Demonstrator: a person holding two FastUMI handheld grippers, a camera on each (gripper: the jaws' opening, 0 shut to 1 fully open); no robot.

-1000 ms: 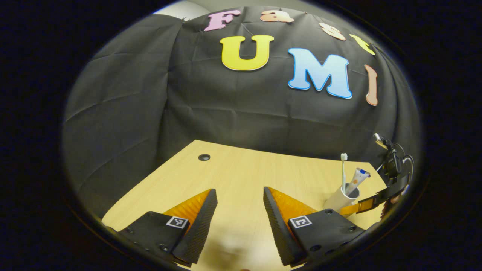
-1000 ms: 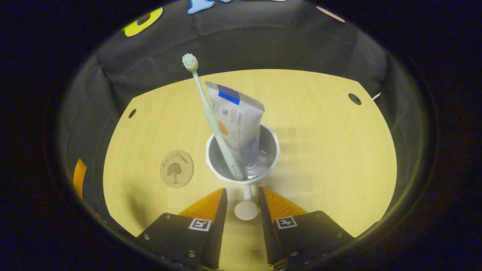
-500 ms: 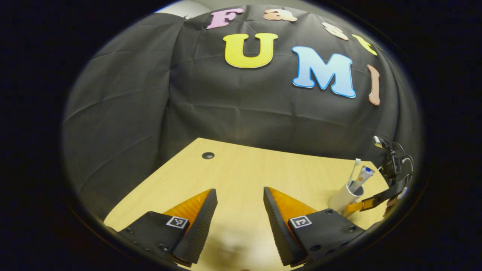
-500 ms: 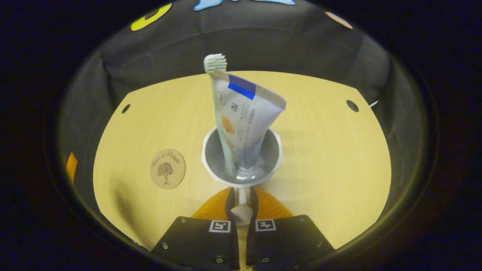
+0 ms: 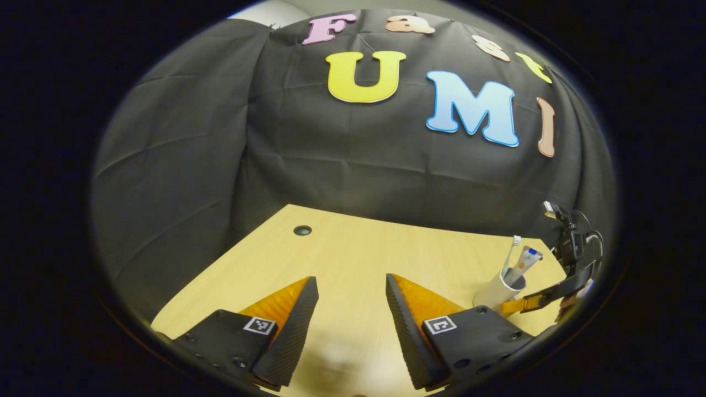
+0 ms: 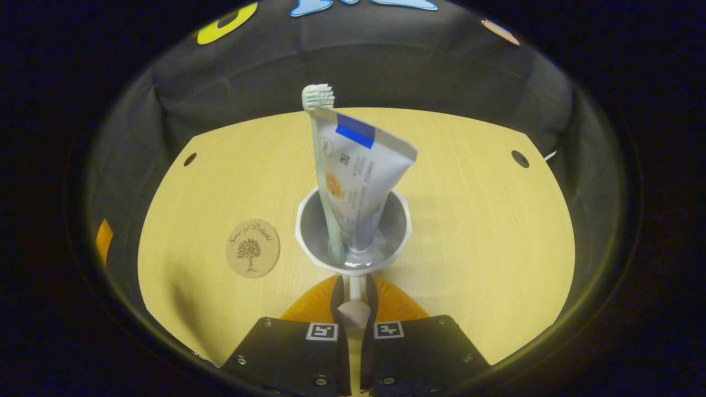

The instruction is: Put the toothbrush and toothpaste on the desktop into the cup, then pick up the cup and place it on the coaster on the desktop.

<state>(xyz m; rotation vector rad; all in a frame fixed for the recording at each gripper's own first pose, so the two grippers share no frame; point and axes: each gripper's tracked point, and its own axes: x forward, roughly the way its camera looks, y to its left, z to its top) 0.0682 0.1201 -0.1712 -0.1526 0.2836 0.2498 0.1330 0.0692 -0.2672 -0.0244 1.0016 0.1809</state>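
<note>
A second ago the right gripper (image 6: 353, 288) stood with its fingers spread on either side of the cup's handle (image 6: 353, 311); now both fingers press on that handle just ahead of the camera. The toothbrush (image 6: 321, 173), which had leaned away from the toothpaste (image 6: 357, 184) toward the gripper's left, now stands nearly upright against the tube's left edge inside the cup (image 6: 353, 231). The coaster (image 6: 252, 256) has shifted slightly at the gripper's front left.
</note>
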